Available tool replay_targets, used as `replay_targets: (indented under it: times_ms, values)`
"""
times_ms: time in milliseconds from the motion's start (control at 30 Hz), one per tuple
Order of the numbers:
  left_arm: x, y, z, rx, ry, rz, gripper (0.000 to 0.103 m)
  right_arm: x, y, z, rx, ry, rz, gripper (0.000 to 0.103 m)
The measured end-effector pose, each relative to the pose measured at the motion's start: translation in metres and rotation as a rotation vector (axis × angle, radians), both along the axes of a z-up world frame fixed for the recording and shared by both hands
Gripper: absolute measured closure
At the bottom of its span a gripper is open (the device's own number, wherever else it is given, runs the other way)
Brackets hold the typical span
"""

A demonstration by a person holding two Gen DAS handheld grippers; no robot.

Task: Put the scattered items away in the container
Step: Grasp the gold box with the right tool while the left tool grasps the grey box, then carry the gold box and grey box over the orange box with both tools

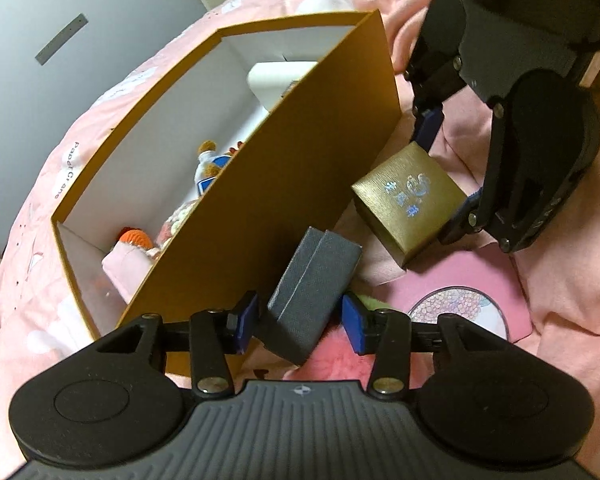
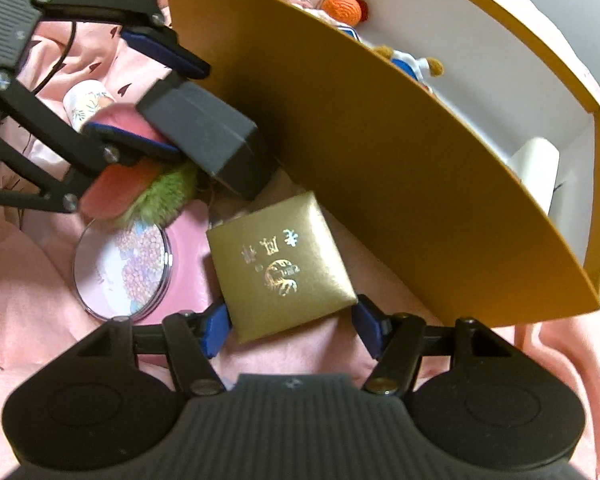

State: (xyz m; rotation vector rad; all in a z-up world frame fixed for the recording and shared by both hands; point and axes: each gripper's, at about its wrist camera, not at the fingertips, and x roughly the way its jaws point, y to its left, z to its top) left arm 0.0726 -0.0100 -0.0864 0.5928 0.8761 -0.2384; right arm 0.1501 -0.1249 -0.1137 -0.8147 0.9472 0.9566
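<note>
Roughly halfway, going by what's lying around. The container (image 1: 260, 184), a big cardboard box with mustard outer walls and a white inside, sits on the pink bedding (image 2: 28, 280) and already has stuff in it: a crocheted orange toy (image 2: 342, 6), a little plush in blue and white (image 2: 410, 60), something soft and pink (image 1: 126, 270) and a white block (image 2: 534, 164) at one end.

Still outside, all bunched up against the near wall of the box: a grey box (image 1: 314, 292), a gold box (image 2: 280, 266) with foil lettering, a round mirror (image 2: 122, 270) with a floral print, a fuzzy pink and green thing (image 2: 140, 192) and a small patterned tube (image 2: 86, 102). So at least five items to go.

Both hands look to be mid-pickup. The left gripper (image 1: 300, 316) has its jaws about half open around the grey box, which stands tilted between the blue pads. Whether those pads are actually pressing on it is hard to call; in the left wrist view there seems to be a sliver of gap on each side. The right gripper (image 2: 290, 330) is spread wide and straddles the gold box, with the pads just beside its corners, not clearly biting yet. Nothing is lifted off the bedding so far.
</note>
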Motion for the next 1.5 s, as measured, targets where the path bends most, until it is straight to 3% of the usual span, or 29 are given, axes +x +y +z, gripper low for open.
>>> replay_targets:
  times_ms: [200, 500, 700, 933, 1067, 1233, 1400, 1500]
  values:
    - [-0.012, 0.011, 0.022, -0.077, -0.038, 0.019, 0.058, -0.001, -0.005, 0.001, 0.008, -0.004, -0.008, 0.036]
    - [-0.02, 0.042, 0.057, -0.297, -0.089, 0.135, 0.062, -0.001, -0.015, 0.007, 0.044, 0.004, -0.017, 0.037]
    - [-0.017, 0.071, 0.077, -0.488, -0.074, 0.237, 0.063, -0.002, -0.015, 0.01, 0.042, -0.001, 0.006, 0.036]
    - [-0.019, 0.087, 0.091, -0.61, -0.075, 0.307, 0.063, 0.001, -0.016, 0.008, 0.042, 0.019, 0.035, 0.034]
    - [-0.017, 0.093, 0.099, -0.639, -0.092, 0.321, 0.063, 0.008, -0.021, 0.001, 0.053, 0.072, 0.004, 0.032]
    - [-0.014, 0.091, 0.103, -0.64, -0.107, 0.318, 0.063, 0.007, -0.031, 0.009, 0.085, 0.055, -0.009, 0.035]
    - [-0.014, 0.086, 0.101, -0.646, -0.099, 0.308, 0.064, -0.005, -0.005, 0.042, 0.105, 0.019, -0.019, 0.036]
    - [-0.015, 0.078, 0.095, -0.656, -0.082, 0.297, 0.064, -0.011, -0.01, 0.052, 0.095, 0.0, -0.014, 0.036]
